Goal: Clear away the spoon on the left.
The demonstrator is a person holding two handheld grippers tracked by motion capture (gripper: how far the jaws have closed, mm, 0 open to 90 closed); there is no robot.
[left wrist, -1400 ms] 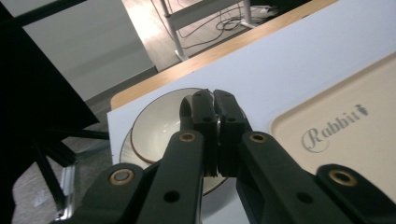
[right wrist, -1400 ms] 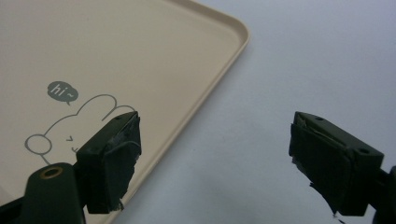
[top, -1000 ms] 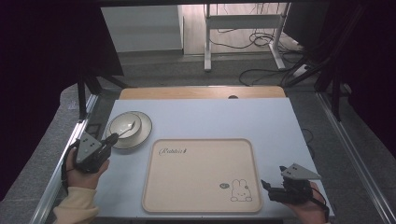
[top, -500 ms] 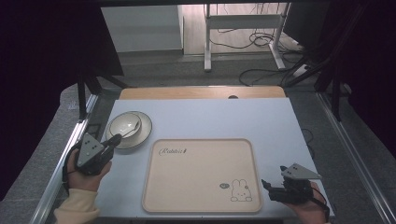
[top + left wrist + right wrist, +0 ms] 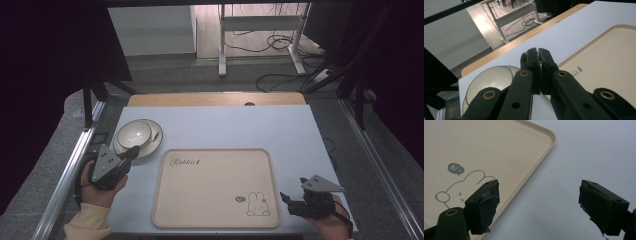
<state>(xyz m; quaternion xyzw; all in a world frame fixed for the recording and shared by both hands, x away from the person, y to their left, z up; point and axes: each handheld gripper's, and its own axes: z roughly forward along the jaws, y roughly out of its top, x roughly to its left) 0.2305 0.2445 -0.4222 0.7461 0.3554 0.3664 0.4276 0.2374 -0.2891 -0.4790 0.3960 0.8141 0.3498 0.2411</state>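
Since a second ago the left gripper has drawn back toward the near-left edge of the table, and the bowl with its plate has come along with it; the right gripper has not shifted.

Nearest, at the table's front right, the right gripper rests low in a hand, its jaws wide apart with nothing between them, just off the near right corner of the tray. In the right gripper view the worn black pads frame that rounded corner and the printed rabbit.

The tray is a smooth beige rectangle with a raised lip, its long axis running left to right across the table.

Farther left, the left gripper's jaws are pressed together, tips at the plate's near rim; whether they pinch it I cannot tell. The bowl is round, glossy, cream with a dark rim line, sitting upright on the plate just beyond the jaws.
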